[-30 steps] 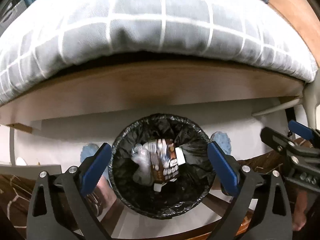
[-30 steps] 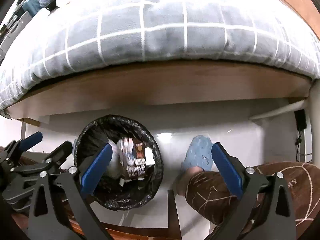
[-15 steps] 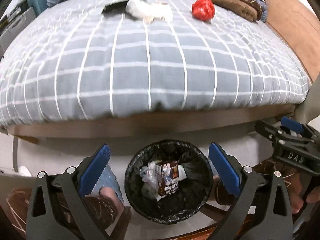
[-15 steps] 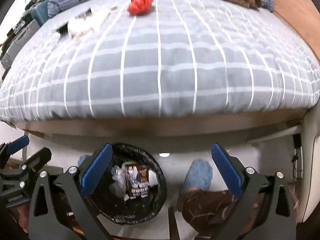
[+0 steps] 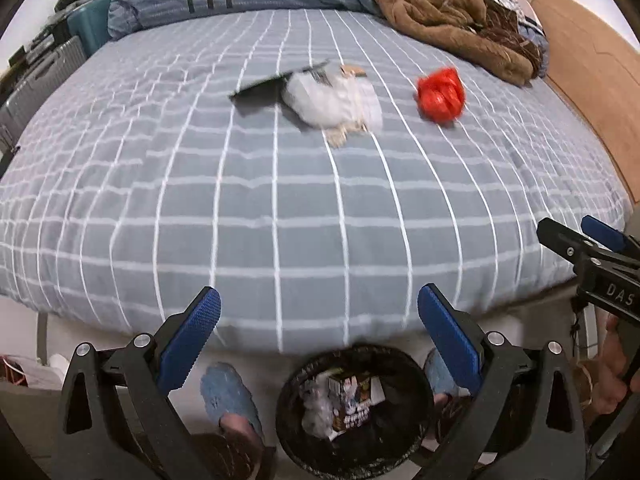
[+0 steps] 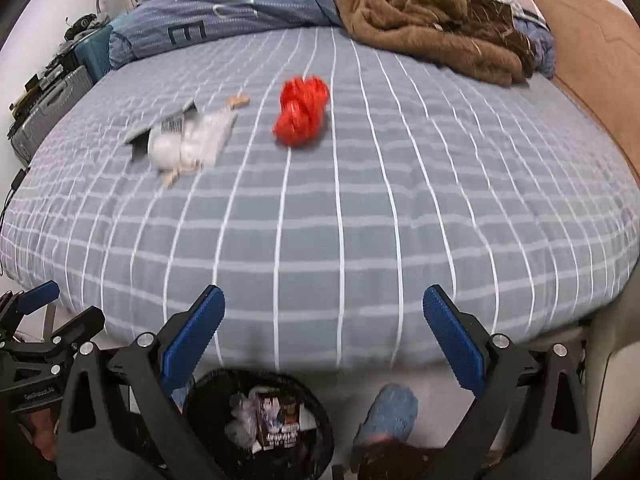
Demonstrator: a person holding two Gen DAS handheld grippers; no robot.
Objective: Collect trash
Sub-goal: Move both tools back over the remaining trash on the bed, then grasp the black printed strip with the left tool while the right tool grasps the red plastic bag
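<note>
Overhead, both empty grippers gape above bin [image 5: 356, 412]; red wrapper [image 6: 301, 111] on bed [image 6: 360, 220].

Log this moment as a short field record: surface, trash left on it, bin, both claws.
surface: bed with a grey checked cover
trash on bed: red crumpled bag; white wad lying against a dark flat piece; images blurred, finer detail unclear
other on bed: brown blanket heaped at the far end
bin: black-lined trash bin on the floor at the bed's near edge, already holding a printed carton
left claw: open, empty
right claw: open, empty
</note>
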